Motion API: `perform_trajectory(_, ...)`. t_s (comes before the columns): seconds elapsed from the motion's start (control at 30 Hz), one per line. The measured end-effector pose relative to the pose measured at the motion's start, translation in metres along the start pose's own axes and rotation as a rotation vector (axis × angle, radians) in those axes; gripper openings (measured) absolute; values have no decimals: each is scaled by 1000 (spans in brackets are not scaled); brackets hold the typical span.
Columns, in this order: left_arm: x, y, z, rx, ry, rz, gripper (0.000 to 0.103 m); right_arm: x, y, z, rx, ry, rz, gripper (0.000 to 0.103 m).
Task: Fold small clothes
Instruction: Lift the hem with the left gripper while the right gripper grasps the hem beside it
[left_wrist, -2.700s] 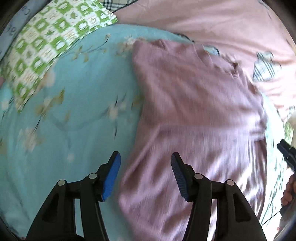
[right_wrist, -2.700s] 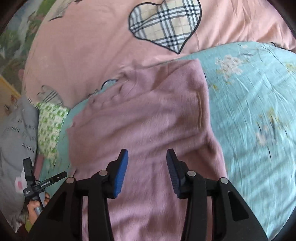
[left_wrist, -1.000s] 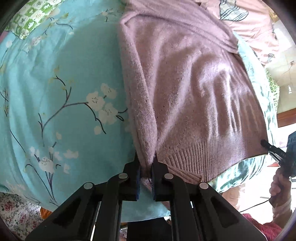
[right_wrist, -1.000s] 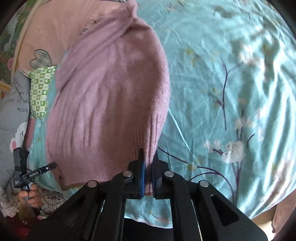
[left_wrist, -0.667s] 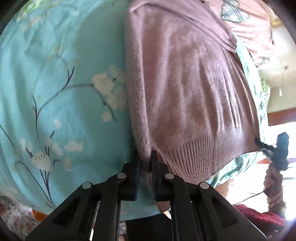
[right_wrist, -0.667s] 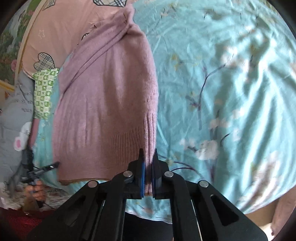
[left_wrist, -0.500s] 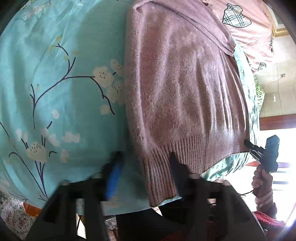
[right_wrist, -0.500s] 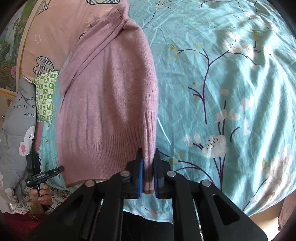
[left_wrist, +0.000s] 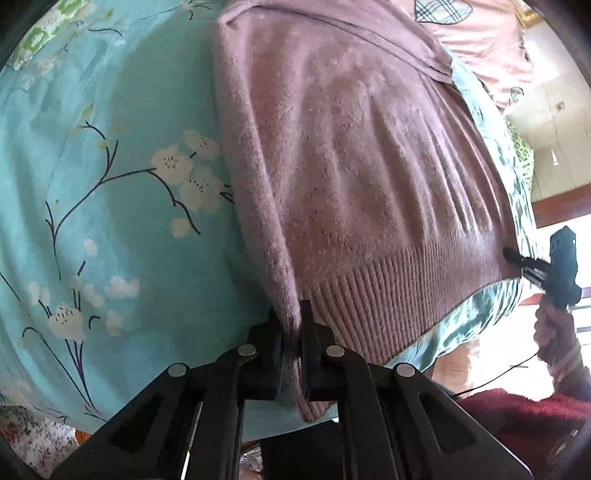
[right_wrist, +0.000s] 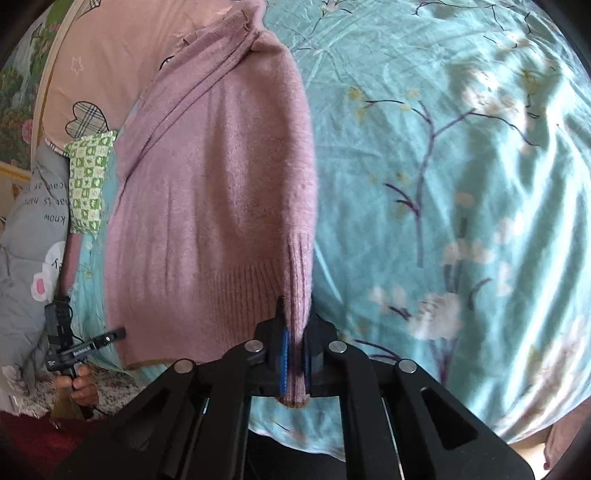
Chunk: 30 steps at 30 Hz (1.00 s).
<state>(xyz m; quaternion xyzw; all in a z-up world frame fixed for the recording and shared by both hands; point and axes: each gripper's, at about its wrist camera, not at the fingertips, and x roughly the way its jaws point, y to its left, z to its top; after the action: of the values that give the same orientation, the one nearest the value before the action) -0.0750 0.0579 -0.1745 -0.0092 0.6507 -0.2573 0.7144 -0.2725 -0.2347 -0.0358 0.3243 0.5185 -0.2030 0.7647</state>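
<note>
Your turquoise bedspread printed with white blossoms on dark branches (left_wrist: 110, 155) fills both views. On it, reaching the near edge, lies the fuzzy mauve knit sweater (left_wrist: 362, 177), its ribbed hem hanging over that edge.

Your left gripper (left_wrist: 291, 347) is pinched tight on the sweater's near left edge, knit squeezed between the pads. Your right gripper (right_wrist: 294, 350) is likewise clamped on a ribbed cuff at the near right edge.

Only the right wrist view shows the grey quilt (right_wrist: 33, 221) by the bedspread's far left corner, with upside-down lettering; "know" can be made out, the rest is too warped. It also shows the green-and-white checked pillow (right_wrist: 88, 181) fully; the left view catches just a corner. The small white label on the left gripper, seen from the right wrist, is unreadable. Both views show the pink bedding with plaid hearts (right_wrist: 110, 66).
</note>
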Motion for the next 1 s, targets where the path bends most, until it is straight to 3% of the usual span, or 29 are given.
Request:
perform_trajectory(0.2,-14,5,4,-19,-45,-72,4,-5,-4,8,-9,8,80,6)
perform_trajectory(0.47,-87,1,52,-75,-230,-198,4,-41,20,50,11,-131,339,6)
perform_trajectory(0.73,-141,-8,147,-52,-440,-205,4,-74,69,149,-62,-321,448,6)
perform_trajectory(0.87,-142,0,204,-71,-511,-187,4,-69,84,208,-68,-379,437,6)
perform_trajectory(1.0,-124,11,260,-110,-527,-159,3,-45,96,267,-61,-383,411,6)
